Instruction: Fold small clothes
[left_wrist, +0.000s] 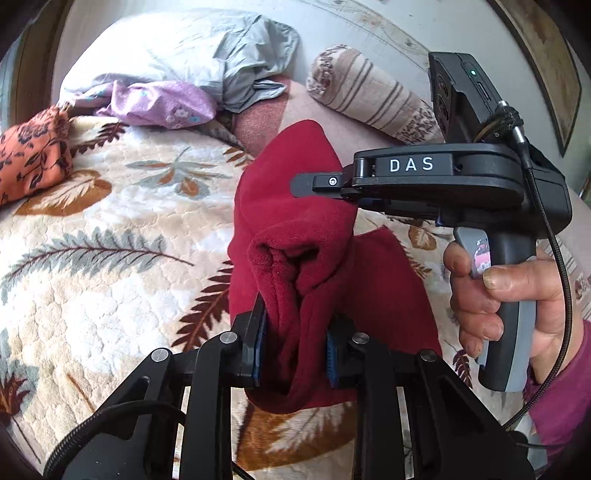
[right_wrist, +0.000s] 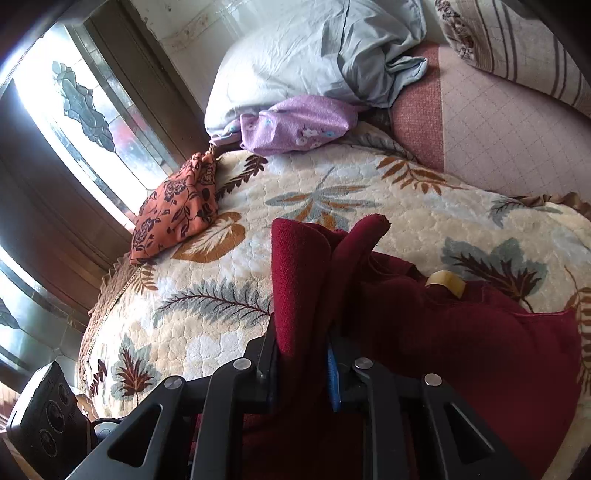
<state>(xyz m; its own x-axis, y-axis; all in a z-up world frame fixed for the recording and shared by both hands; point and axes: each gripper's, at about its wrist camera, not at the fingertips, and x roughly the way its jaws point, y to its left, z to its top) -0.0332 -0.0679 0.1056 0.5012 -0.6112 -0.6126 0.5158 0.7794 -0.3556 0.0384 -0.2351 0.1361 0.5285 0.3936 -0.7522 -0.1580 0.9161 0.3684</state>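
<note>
A dark red fleece garment (left_wrist: 295, 229) hangs bunched above the leaf-patterned blanket (left_wrist: 110, 258). My left gripper (left_wrist: 295, 354) is shut on a thick fold of it at the bottom of the left wrist view. In that view my right gripper (left_wrist: 306, 186) comes in from the right, held by a hand (left_wrist: 491, 295), its fingertips at the garment's upper edge. In the right wrist view my right gripper (right_wrist: 301, 369) is shut on a raised flap of the red garment (right_wrist: 461, 354), whose rest lies spread to the right with a tan label (right_wrist: 445, 278) showing.
An orange flowered cloth (left_wrist: 33, 155) lies at the blanket's left edge. A purple flowered cloth (left_wrist: 162, 99) and a grey pillow (left_wrist: 192, 48) sit at the back, a striped bolster (left_wrist: 373, 96) at the back right. A window (right_wrist: 74, 122) borders the bed on the left.
</note>
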